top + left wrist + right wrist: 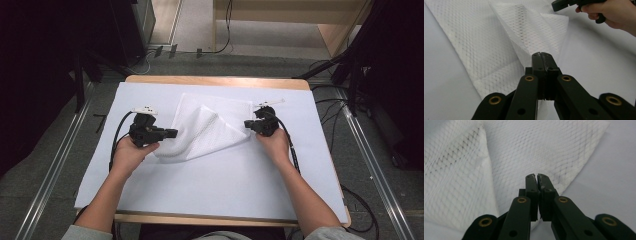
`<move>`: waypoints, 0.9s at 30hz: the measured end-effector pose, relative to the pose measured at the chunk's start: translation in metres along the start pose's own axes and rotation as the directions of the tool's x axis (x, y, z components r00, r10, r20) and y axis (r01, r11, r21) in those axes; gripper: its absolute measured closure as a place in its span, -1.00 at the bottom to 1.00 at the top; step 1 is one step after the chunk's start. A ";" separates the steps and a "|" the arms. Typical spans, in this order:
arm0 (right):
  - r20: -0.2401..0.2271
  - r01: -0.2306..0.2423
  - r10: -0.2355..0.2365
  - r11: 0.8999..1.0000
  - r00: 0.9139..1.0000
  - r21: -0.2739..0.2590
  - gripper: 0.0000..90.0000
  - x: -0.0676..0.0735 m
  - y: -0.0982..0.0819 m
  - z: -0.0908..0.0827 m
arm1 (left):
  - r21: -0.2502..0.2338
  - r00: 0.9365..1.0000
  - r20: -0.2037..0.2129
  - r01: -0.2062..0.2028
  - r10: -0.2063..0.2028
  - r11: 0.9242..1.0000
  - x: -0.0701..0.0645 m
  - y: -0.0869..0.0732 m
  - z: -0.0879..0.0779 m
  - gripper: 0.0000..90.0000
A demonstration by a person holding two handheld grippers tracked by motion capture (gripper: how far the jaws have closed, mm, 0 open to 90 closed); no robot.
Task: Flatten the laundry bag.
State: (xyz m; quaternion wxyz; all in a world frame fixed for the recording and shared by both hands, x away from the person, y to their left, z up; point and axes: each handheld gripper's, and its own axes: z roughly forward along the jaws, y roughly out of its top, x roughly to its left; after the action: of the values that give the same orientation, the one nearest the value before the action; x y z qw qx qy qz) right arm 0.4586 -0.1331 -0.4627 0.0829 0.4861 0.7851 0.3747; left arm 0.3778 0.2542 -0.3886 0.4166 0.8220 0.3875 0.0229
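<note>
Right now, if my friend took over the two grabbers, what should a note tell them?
Left gripper: shut, pinching the near-left edge of the white cloth.
Right gripper: jaws together at the cloth's right corner; whether it pinches cloth is unclear.
Cloth: mid-table on the white table cover, partly folded, one flap lying over the rest.
Done: first fold started.
Left: probably finish folding and flatten it.

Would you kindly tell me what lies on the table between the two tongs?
The white cloth, partly folded, spans from the left tongs to the right tongs in the high view.
</note>
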 end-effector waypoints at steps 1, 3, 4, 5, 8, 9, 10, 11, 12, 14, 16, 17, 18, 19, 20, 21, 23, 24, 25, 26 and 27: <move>0.000 0.000 0.000 1.000 1.000 0.000 1.00 0.000 0.000 0.000 | 0.000 1.000 0.000 0.000 0.000 1.000 0.000 0.000 0.000 1.00; 0.016 0.013 -0.013 1.000 1.000 0.022 1.00 0.000 -0.001 0.008 | 0.004 1.000 0.005 -0.001 0.001 1.000 0.000 -0.001 0.000 1.00; 0.023 0.028 -0.028 0.999 0.999 0.022 1.00 0.000 -0.001 0.011 | 0.003 1.000 0.003 0.003 -0.003 1.000 -0.001 -0.002 -0.001 1.00; 0.028 0.025 -0.025 0.999 0.999 0.024 1.00 0.000 0.000 0.011 | 0.001 1.000 0.011 0.003 -0.004 1.000 -0.002 -0.002 -0.002 1.00; 0.057 0.073 -0.074 0.997 0.996 0.025 1.00 0.001 0.000 0.012 | -0.005 0.999 0.037 0.011 -0.010 1.000 -0.006 -0.004 -0.006 1.00; 0.056 0.083 -0.084 0.996 0.995 0.025 1.00 0.001 0.000 0.012 | -0.006 0.999 0.051 0.011 -0.011 1.000 -0.007 -0.006 -0.007 1.00; 0.060 0.085 -0.086 0.996 0.994 0.026 1.00 0.002 0.000 0.012 | 0.000 0.999 0.052 0.007 -0.007 1.000 -0.009 -0.008 -0.008 1.00; 0.064 0.089 -0.091 0.996 0.994 0.028 1.00 0.002 0.000 0.012 | 0.003 0.998 0.057 0.006 -0.006 1.000 -0.012 -0.010 -0.008 1.00; 0.066 0.090 -0.092 0.996 0.994 0.029 1.00 0.003 0.000 0.012 | 0.008 0.998 0.064 0.004 -0.005 1.000 -0.015 -0.013 -0.008 1.00; 0.066 0.089 -0.091 0.996 0.994 0.028 1.00 0.002 0.000 0.012 | 0.016 0.997 0.078 0.001 -0.002 1.000 -0.022 -0.017 -0.007 1.00; 0.065 0.093 -0.095 0.995 0.993 0.028 1.00 0.002 0.000 0.012 | 0.032 0.995 0.094 -0.018 0.015 0.999 -0.029 -0.021 -0.006 1.00; 0.066 0.092 -0.094 0.995 0.993 0.029 1.00 0.002 0.000 0.012 | 0.037 0.995 0.102 -0.021 0.017 0.999 -0.033 -0.023 -0.006 1.00; 0.068 0.094 -0.096 0.995 0.993 0.029 1.00 0.003 0.000 0.012 | 0.046 0.993 0.112 -0.025 0.020 0.999 -0.036 -0.026 -0.005 1.00; 0.074 0.104 -0.106 0.994 0.992 0.030 1.00 0.003 0.000 0.012 | 0.050 0.992 0.121 -0.029 0.023 0.998 -0.038 -0.028 -0.004 1.00; 0.077 0.111 -0.113 0.993 0.991 0.030 1.00 0.004 0.000 0.012 | 0.058 0.992 0.126 -0.032 0.024 0.998 -0.041 -0.030 -0.002 1.00; 0.080 0.108 -0.110 0.994 0.991 0.030 1.00 0.004 0.000 0.012 | 0.069 0.992 0.125 -0.039 0.030 0.997 -0.042 -0.032 0.000 1.00; 0.078 0.096 -0.098 0.995 0.992 0.031 1.00 0.004 0.001 0.012 | 0.079 0.992 0.120 -0.034 0.025 0.996 -0.042 -0.034 0.003 1.00; 0.074 0.087 -0.089 0.996 0.993 0.030 1.00 0.004 0.001 0.012 | 0.076 0.993 0.120 -0.029 0.020 0.997 -0.040 -0.034 0.004 1.00; 0.077 0.080 -0.082 0.996 0.994 0.032 1.00 0.004 0.002 0.012 | 0.073 0.993 0.116 -0.017 0.009 0.997 -0.037 -0.034 0.005 1.00; 0.071 0.082 -0.083 0.996 0.994 0.023 1.00 0.005 0.003 0.010 | 0.073 0.993 0.117 -0.006 -0.003 0.997 -0.035 -0.034 0.005 1.00; 0.062 0.081 -0.082 0.997 0.995 0.011 1.00 0.007 0.005 0.009 | 0.077 0.993 0.116 0.002 -0.011 0.997 -0.032 -0.034 0.005 1.00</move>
State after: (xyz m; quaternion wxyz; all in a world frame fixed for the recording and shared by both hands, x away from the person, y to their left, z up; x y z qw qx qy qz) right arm 0.4626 -0.1221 -0.4643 0.1205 0.4654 0.8029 0.3524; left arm 0.3362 0.2415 -0.4068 0.4069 0.8360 0.3659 -0.0413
